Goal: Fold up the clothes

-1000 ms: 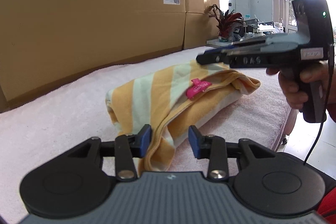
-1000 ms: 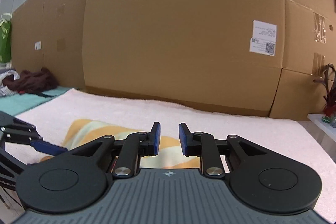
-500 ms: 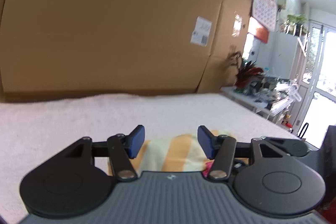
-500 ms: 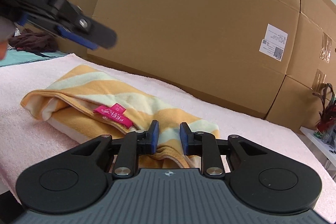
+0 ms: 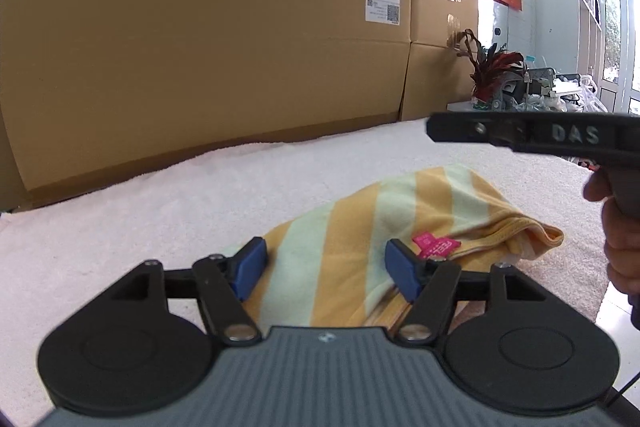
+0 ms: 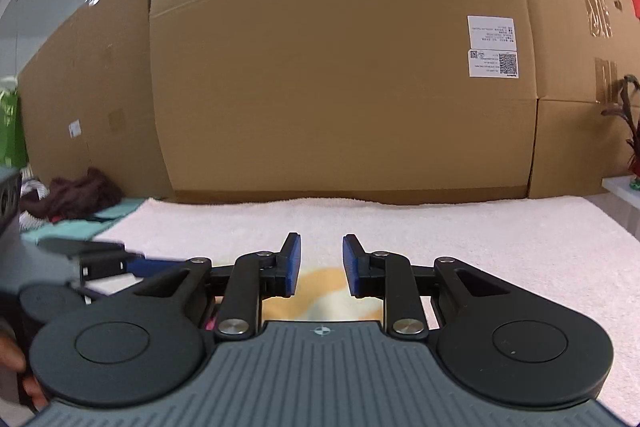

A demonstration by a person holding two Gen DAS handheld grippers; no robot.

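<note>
The left gripper (image 5: 326, 269) is opening its jaws over the folded striped cloth (image 5: 400, 223), pinching nothing; the right gripper (image 6: 321, 264) at three o'clock holds narrow, empty jaws.

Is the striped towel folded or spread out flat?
Folded: the striped towel lies as a compact bundle on the table, with stacked edges showing beside its pink tag.
</note>
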